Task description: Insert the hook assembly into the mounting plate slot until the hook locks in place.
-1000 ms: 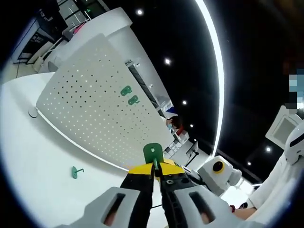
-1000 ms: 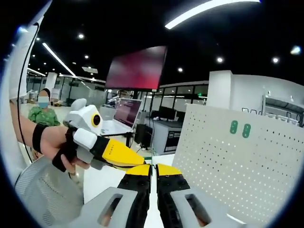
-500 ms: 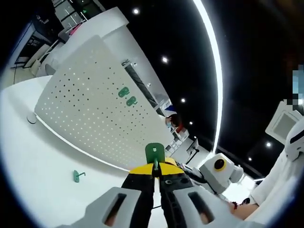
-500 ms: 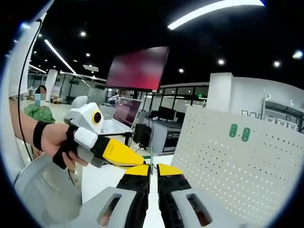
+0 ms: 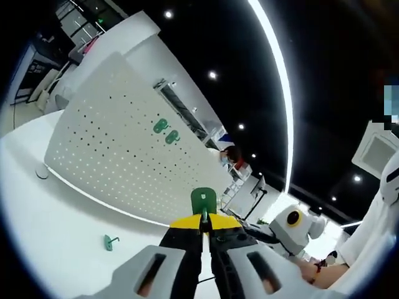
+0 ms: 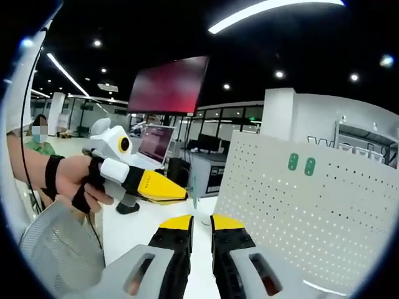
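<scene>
While the left gripper (image 5: 204, 219) keeps its jaws pinched on the stem of a green hook (image 5: 202, 200), the white pegboard (image 5: 118, 156) stands upright along the far edge of the white tabletop (image 5: 56, 237), carrying two green hooks (image 5: 166, 130) side by side near its upper edge. A loose hook (image 5: 110, 242) lies on the tabletop, in front of the board's lower edge. From the right gripper view, the right gripper (image 6: 201, 223) holds nothing, jaws slightly apart, beside the left gripper (image 6: 149, 187) in a person's hand (image 6: 75, 180).
</scene>
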`<state>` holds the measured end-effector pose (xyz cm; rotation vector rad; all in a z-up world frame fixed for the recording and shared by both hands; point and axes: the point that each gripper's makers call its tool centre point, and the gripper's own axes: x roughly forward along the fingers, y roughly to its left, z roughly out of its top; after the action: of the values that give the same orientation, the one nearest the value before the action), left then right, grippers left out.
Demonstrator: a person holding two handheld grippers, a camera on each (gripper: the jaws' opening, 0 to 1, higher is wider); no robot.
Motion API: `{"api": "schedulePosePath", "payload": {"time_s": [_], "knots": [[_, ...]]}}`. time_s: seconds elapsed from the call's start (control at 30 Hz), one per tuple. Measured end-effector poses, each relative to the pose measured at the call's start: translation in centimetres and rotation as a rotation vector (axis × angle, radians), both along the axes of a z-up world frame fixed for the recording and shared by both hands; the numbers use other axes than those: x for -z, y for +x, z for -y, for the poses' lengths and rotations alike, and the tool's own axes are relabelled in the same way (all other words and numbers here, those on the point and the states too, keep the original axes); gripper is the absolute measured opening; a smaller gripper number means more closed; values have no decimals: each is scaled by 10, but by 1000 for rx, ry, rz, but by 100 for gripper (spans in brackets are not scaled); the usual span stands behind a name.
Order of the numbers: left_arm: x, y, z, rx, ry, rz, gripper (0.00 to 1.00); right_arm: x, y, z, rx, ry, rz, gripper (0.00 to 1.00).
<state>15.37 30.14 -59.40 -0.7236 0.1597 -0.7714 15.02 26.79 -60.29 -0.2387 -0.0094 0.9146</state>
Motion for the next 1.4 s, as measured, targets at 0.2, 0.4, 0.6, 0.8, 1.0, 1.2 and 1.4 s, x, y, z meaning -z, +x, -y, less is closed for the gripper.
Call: {"api": "schedulePosePath", "payload": {"time_s": [0.2,0.4,0.6,0.8,1.0,1.2,1.4], "knots": [[-3,6,1,-23,68,22,2,2,-3,7,17,-20,3,11],[-7,15,-4,-54,119,43,2,8,-10,19,41,-30,-6,12],[-12,26,-6,-112,173,51,2,9,-17,28,52,-38,-14,14],[-10,37,-5,-142,308,79,2,11,-22,40,62,-38,-14,15],[-10,45,0,-161,367,81,2,17,-24,52,82,-24,-35,18],[-10,54,-1,-202,409,78,2,20,-26,57,81,-28,-40,18],[-13,69,-5,-256,438,81,2,18,-22,60,84,-2,-44,20]]}}
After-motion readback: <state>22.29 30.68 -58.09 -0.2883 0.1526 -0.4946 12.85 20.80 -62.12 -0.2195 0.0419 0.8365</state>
